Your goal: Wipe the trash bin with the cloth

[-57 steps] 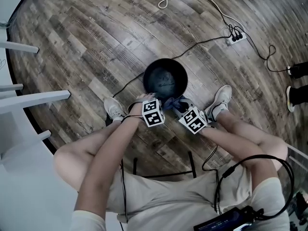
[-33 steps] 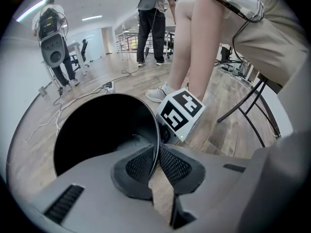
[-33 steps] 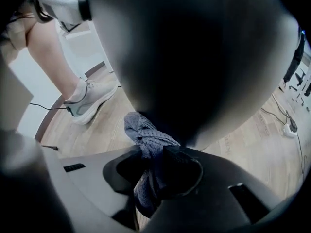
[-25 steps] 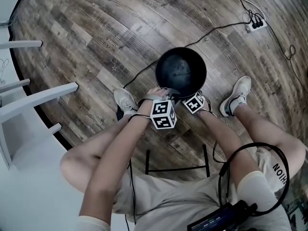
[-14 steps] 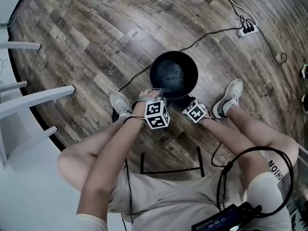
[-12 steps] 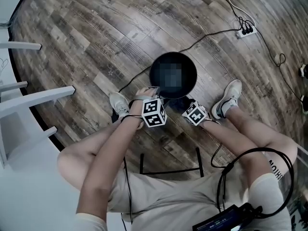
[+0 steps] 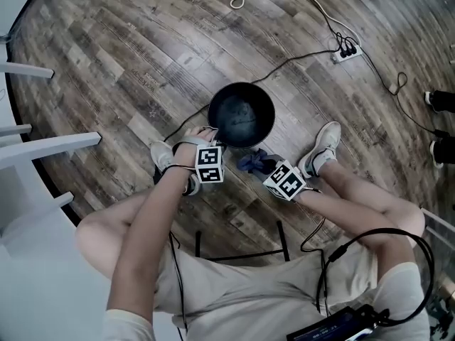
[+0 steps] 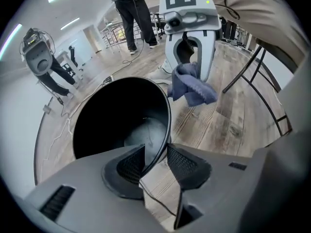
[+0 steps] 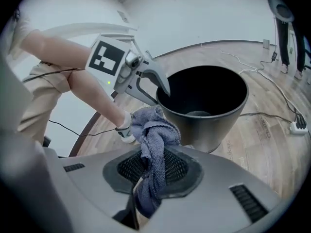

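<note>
The black round trash bin [image 7: 242,116] stands upright on the wood floor between the person's feet. My left gripper [image 7: 207,132] is at its near-left rim. In the left gripper view the bin [image 8: 121,120] has its thin rim between the pads of the left gripper [image 8: 155,161]; the jaws are closing, and a gap still shows on the outer side. My right gripper [image 7: 264,165] is shut on a bunched blue-grey cloth [image 7: 254,161] just off the bin's near wall. The cloth [image 9: 154,149] hangs out of the right gripper [image 9: 153,168], a little short of the bin [image 9: 209,110].
A black cable runs under the bin to a power strip [image 7: 346,50] at the far right. White furniture legs [image 7: 50,146] stand at the left. The person's shoes [image 7: 320,146] [image 7: 165,158] flank the bin. Another person's dark shoes [image 7: 441,101] are at the right edge.
The right gripper has drawn the cloth back from the bin's near wall toward the person. The left gripper has stayed at the near-left rim. The head view has shifted.
</note>
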